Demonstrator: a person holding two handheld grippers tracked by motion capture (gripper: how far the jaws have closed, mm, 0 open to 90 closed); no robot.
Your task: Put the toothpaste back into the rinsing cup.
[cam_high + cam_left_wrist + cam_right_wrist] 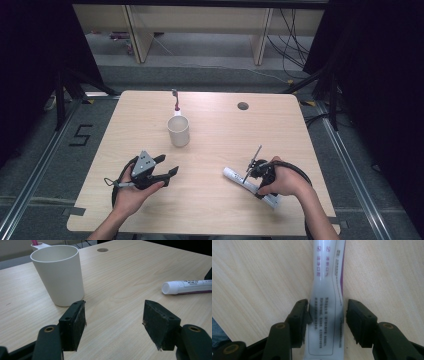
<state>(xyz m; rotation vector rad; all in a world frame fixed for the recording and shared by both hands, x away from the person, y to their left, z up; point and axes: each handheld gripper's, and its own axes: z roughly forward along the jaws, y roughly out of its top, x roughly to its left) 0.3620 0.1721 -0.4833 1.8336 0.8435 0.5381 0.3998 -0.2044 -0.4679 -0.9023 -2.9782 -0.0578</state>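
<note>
Straddling the toothpaste tube (325,305), the right gripper (327,315) has its jaws half-spread, one either side of the tube's flat rear half; left pad looks touching, right pad a sliver apart, so no real grip yet. Risks: soft tube may squash, slide out, or roll as only one pad pushes; a pinch this far from the cap could let the cap end droop. Tube is white with a purple stripe and small print, round white cap, lying flat on the wooden table (215,200) at near right. Left gripper (113,322) hovers wide, holding nothing, beside the white cup (58,275). A toothbrush (175,100) lies behind the cup.
</note>
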